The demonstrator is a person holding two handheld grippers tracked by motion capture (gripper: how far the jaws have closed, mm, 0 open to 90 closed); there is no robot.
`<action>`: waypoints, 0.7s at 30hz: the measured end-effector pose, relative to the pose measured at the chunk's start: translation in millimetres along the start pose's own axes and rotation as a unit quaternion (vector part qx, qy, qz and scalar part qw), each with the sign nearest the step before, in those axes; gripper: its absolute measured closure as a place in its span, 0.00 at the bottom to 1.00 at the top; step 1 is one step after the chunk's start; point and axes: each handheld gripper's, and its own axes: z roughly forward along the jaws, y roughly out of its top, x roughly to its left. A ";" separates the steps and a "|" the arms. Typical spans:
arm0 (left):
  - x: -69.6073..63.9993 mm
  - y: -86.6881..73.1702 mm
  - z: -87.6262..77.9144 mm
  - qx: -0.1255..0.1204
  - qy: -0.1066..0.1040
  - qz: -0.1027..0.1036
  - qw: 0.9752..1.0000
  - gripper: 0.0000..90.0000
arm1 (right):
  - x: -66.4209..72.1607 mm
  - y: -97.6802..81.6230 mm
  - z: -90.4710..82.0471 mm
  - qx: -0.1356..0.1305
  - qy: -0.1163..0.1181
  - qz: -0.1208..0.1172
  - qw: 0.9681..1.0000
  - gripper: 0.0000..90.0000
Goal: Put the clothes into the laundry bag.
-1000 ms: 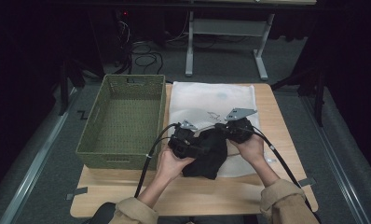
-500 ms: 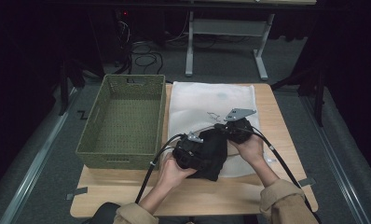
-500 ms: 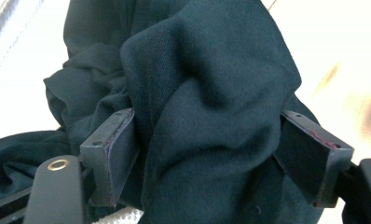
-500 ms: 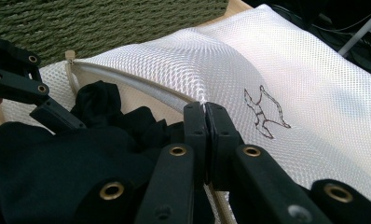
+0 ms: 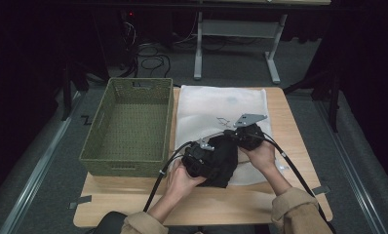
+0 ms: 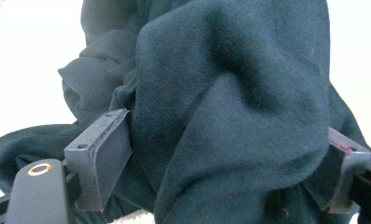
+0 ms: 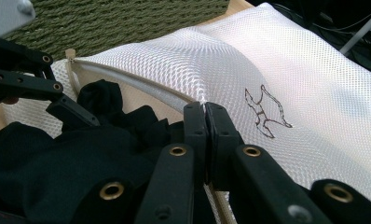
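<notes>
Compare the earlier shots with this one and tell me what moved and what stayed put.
The left hand-held gripper came toward the table's near edge, pushing the black garment down toward the mesh bag's opening. Its jaws have just been opening, with the cloth bunched between them. The right hand-held gripper stayed shut on the bag's edge. The basket kept its place.

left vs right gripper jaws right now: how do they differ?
Left gripper: jaws wide apart, a thick bundle of dark garment between them. Right gripper: jaws shut flat on the thin edge of the white mesh bag. Both are hand-held and have black jaws.
</notes>
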 end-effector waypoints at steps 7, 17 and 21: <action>2.7 1.7 1.9 0.006 0.019 -0.011 1.000 0.21 | 0.2 0.0 -0.1 0.000 0.000 -0.001 1.000 0.99; 8.3 0.5 9.8 0.016 0.017 -0.025 0.999 0.21 | 0.3 -0.3 0.4 0.000 0.000 -0.001 1.000 0.99; 6.3 -0.9 9.6 0.012 0.034 -0.009 0.999 0.29 | 0.3 0.2 0.0 -0.001 -0.001 -0.001 1.000 0.99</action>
